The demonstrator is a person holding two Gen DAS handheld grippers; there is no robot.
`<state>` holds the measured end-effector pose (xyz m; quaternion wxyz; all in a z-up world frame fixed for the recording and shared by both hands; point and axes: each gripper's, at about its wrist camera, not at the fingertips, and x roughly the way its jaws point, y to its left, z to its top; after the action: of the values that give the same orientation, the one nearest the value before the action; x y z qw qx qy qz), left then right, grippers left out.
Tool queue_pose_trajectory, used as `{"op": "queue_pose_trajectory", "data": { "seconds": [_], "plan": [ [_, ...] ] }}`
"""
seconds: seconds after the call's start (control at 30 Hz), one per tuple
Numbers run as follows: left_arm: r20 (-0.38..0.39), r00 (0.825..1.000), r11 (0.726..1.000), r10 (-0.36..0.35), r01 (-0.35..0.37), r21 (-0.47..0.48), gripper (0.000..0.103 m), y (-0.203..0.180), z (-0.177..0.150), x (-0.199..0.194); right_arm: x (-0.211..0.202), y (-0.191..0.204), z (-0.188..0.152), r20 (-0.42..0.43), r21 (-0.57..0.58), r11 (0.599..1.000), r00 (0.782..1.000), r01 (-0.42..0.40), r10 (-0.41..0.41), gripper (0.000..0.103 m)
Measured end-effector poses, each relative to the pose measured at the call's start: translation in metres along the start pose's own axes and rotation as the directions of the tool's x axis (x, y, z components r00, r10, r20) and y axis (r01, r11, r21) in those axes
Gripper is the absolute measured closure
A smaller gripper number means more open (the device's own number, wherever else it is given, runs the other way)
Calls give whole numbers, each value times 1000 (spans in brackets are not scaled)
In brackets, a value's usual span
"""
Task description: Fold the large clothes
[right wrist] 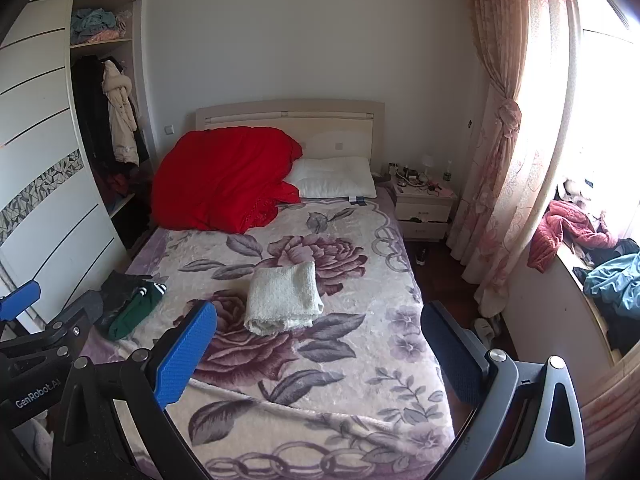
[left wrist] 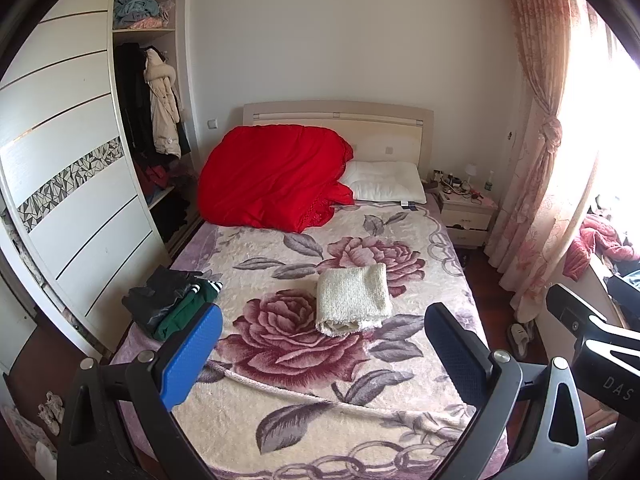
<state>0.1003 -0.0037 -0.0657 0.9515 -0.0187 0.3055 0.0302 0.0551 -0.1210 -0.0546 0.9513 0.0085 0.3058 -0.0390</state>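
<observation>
A folded cream fuzzy garment lies in the middle of the floral bed blanket; it also shows in the right wrist view. A stack of folded dark and green clothes sits at the bed's left edge, also seen in the right wrist view. My left gripper is open and empty, held above the foot of the bed. My right gripper is open and empty, beside it. Each gripper shows at the edge of the other's view.
A red quilt and white pillow lie at the headboard. An open wardrobe stands left. A nightstand and tied curtain stand right. Loose clothes pile on the window ledge. Slippers lie on the floor.
</observation>
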Motion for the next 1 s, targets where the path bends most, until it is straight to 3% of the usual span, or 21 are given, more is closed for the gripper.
{"op": "queue_pose_trajectory", "data": {
  "seconds": [1.0],
  "plan": [
    [26, 1000, 1000, -1, 1, 0, 0, 14, 11, -12, -8, -5, 2, 19, -21, 1000, 1000, -6, 6, 0]
  ]
}}
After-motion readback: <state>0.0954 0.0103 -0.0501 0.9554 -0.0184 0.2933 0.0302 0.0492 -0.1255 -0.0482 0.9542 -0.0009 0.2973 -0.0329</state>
